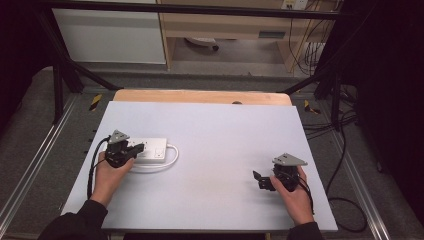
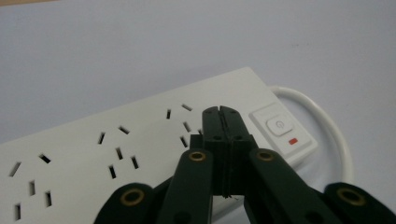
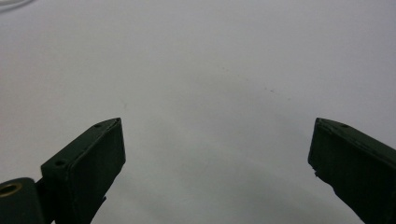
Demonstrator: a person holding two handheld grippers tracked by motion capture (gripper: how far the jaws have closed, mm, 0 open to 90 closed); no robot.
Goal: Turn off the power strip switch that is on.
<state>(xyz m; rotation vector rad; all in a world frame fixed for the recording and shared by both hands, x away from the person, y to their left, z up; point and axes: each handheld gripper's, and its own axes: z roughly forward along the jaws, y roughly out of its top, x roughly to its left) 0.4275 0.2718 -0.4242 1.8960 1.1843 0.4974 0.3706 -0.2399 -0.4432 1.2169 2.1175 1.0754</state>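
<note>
A white power strip (image 1: 150, 149) lies on the left part of the pale table (image 1: 215, 145), its white cable (image 1: 172, 156) looping at its right end. In the left gripper view the power strip (image 2: 116, 140) shows several sockets and a switch with a red lamp (image 2: 280, 128). My left gripper (image 2: 220, 112) is shut with nothing between its jaws; its tips hover over the strip just left of the switch. In the high view the left gripper (image 1: 137, 148) sits over the strip's left half. My right gripper (image 1: 259, 180) stands open over bare table at the right, jaws (image 3: 217, 140) wide apart.
A wooden board edge (image 1: 200, 96) runs behind the table. Black cables (image 1: 345, 200) trail on the floor at the right. Metal frame rails (image 1: 30, 165) flank the table, and a cabinet (image 1: 110, 35) stands behind.
</note>
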